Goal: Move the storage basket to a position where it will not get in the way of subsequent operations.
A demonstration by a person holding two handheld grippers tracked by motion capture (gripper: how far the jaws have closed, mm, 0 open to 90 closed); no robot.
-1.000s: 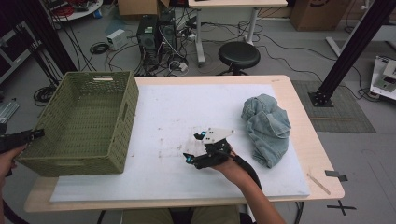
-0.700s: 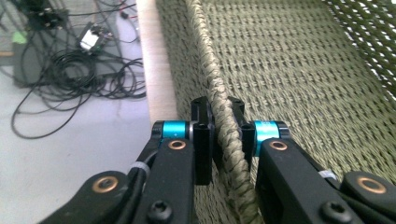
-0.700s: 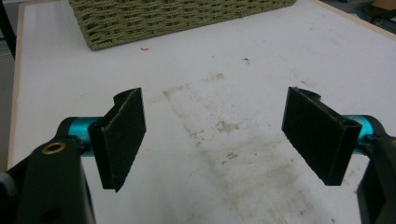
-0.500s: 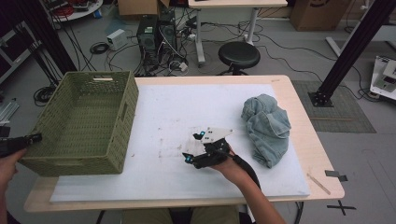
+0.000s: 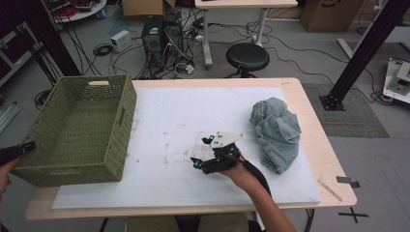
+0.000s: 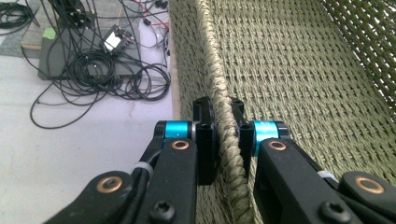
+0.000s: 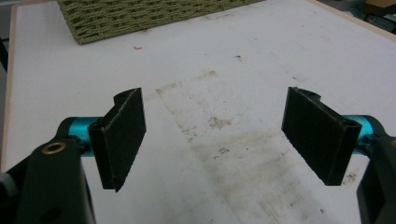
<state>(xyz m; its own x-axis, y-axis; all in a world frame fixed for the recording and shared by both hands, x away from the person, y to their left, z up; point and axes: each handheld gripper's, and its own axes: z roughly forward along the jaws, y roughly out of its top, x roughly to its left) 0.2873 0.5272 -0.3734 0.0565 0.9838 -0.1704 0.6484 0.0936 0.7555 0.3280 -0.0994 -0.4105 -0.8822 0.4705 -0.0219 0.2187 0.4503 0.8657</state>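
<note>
At the near rim of the green woven basket (image 6: 299,70) my left claw (image 6: 223,140) is clamped, one pad outside the braided edge and one inside, the jaws having just been closing onto it; in the high view that claw (image 5: 19,150) sits at the basket's (image 5: 77,130) near-left corner, with my hand just behind it at the picture's left edge; beyond the rim on the outer side, the left claw view looks down on a tangle of cables (image 6: 93,79) on the floor.

To the right of the basket, my right claw (image 5: 203,152) rests low over the white mat (image 5: 193,106) that covers the desk (image 5: 309,96), its jaws spread wide with nothing between them; the right claw view shows both pads (image 7: 123,135) apart above a stained, scuffed patch of mat, and the basket's (image 7: 140,16) wall farther off along the top edge.

Well right of the basket, beyond my right claw, a crumpled blue denim garment (image 5: 275,133) lies on the mat near the desk's right edge; behind the desk, past the basket's far side, a black stool (image 5: 247,57) stands on the floor.
</note>
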